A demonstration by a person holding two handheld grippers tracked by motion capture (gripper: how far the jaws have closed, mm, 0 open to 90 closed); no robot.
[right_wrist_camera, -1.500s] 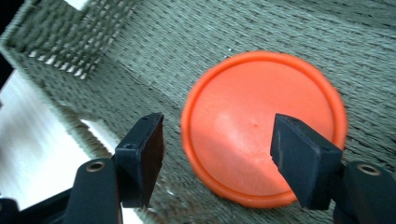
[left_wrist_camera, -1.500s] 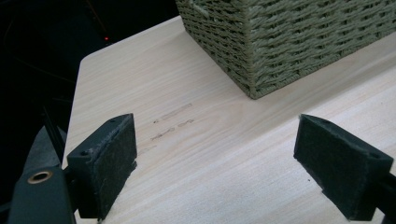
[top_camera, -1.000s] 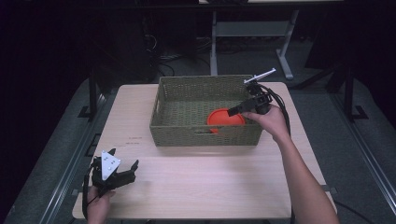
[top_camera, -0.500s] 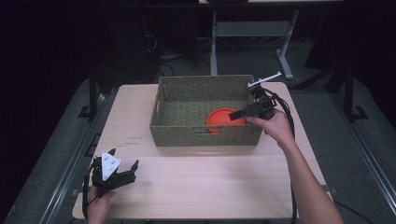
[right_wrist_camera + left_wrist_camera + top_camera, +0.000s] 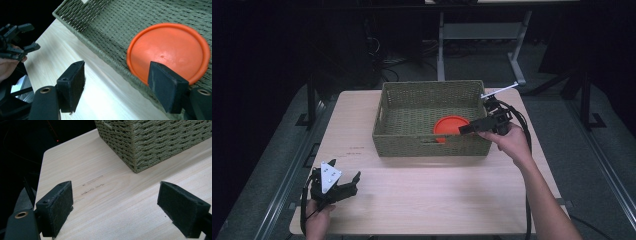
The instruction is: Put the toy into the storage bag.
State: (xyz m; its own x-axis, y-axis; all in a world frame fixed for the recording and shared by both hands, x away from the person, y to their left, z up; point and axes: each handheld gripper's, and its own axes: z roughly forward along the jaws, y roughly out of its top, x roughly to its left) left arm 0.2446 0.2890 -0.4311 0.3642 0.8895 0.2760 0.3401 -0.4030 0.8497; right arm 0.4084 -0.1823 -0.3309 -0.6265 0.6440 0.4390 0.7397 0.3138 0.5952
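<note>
The right gripper [image 5: 465, 131] is held with jaws spread wide and nothing between them, poised over the near right rim of the woven basket [image 5: 430, 145]. An orange disc [image 5: 168, 51] is seen lying flat on the basket floor, against the near wall. The left gripper [image 5: 346, 186], likewise wide and empty, is held low over the table [image 5: 437, 195], well apart from the basket's near left corner.

**Three cams, all pointed around the basket**

High view sits above the near edge, looking forward and down over the table [image 5: 432, 200], basket [image 5: 432, 142] mid-frame. Left gripper view hangs close over the tabletop, facing a basket [image 5: 155, 142] corner. Right gripper view looks down across the basket [image 5: 100, 27] rim, very near. All share basket and table.
</note>
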